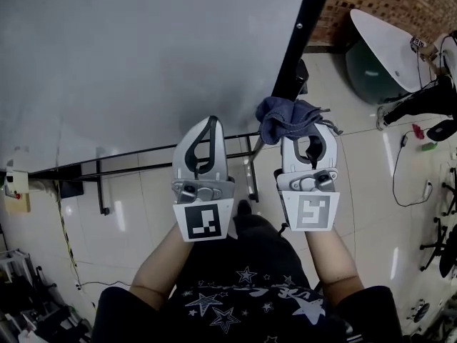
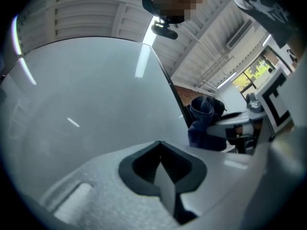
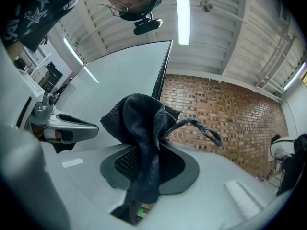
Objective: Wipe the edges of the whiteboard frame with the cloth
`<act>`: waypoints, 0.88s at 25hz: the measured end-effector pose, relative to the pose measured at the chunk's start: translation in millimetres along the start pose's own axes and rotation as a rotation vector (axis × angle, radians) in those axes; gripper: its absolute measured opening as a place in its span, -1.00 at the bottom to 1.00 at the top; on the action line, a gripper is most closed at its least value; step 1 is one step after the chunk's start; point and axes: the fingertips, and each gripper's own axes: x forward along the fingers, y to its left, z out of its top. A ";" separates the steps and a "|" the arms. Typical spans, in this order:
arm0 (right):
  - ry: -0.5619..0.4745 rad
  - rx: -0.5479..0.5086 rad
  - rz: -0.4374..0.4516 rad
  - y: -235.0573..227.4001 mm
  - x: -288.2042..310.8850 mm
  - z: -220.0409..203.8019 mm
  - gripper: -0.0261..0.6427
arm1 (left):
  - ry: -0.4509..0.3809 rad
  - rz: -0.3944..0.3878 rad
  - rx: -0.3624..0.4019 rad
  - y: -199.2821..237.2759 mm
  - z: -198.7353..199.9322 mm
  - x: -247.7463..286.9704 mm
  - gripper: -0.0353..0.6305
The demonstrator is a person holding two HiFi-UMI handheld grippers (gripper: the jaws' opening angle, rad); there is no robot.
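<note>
A large whiteboard (image 1: 143, 56) fills the upper left of the head view; its black frame edge (image 1: 303, 31) runs down its right side. A dark blue cloth (image 1: 285, 118) bunches at the tip of my right gripper (image 1: 305, 131), which is shut on it, right beside the lower end of that frame edge. In the right gripper view the cloth (image 3: 141, 128) stands up between the jaws with the frame edge (image 3: 162, 75) just behind it. My left gripper (image 1: 207, 128) is shut with nothing in it, in front of the board's lower part. The left gripper view shows the cloth (image 2: 204, 121) at the right.
The board's black stand bars (image 1: 136, 152) run below it over a pale tiled floor. A white tub-like thing (image 1: 389, 45) and cables lie at the right by a brick wall (image 3: 225, 114). Clutter sits at the lower left (image 1: 21, 277).
</note>
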 end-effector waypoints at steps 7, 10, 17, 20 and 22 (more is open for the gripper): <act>0.118 0.014 0.014 2.4 -22.2 -63.4 -0.68 | 0.158 -0.008 0.005 -28.2 -73.2 -13.3 -0.88; 0.182 0.012 0.029 10.3 -31.1 -88.9 -0.68 | 0.194 -0.016 -0.017 -34.5 -91.1 -21.5 -0.88; 0.346 -0.003 0.064 43.5 -39.6 -151.6 -0.68 | 0.295 -0.008 -0.074 -19.9 -141.9 -44.5 -0.88; 0.406 -0.003 0.070 45.6 -46.5 -177.4 -0.68 | 0.353 0.007 -0.070 -19.9 -160.6 -49.4 -0.88; 0.449 -0.002 0.074 46.9 -51.0 -196.0 -0.68 | 0.395 0.007 -0.030 -21.0 -173.1 -51.7 -0.88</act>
